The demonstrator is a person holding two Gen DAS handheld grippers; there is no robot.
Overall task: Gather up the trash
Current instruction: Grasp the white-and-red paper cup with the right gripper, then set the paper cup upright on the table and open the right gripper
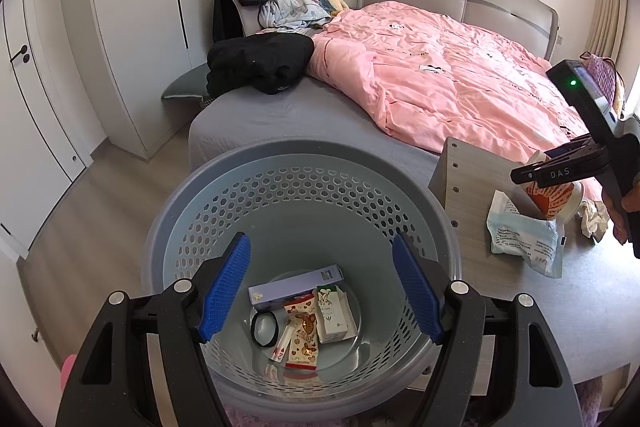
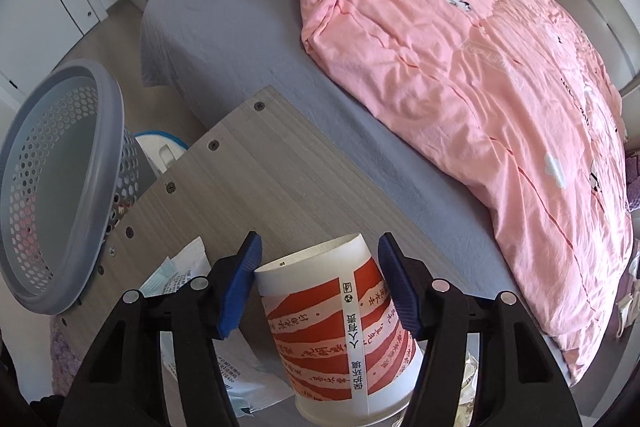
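Note:
A grey perforated basket (image 1: 224, 203) stands by the wooden table (image 1: 472, 227) and holds several wrappers and small boxes (image 1: 308, 311). My left gripper (image 1: 322, 287) is open and empty above the basket's mouth. A red-and-white paper cup (image 2: 340, 331) lies upside down on the table (image 2: 260, 187). My right gripper (image 2: 318, 283) has its blue pads on either side of the cup, the left pad touching it and the right pad close; it also shows in the left wrist view (image 1: 528, 175). The basket (image 2: 52, 187) is to its left.
A white plastic packet (image 1: 524, 239) lies on the table beside the cup, also in the right wrist view (image 2: 188, 279). Crumpled tissue (image 1: 592, 219) lies at the right. A bed with a pink quilt (image 1: 452, 87) and black clothes (image 1: 260, 63) stands behind the table.

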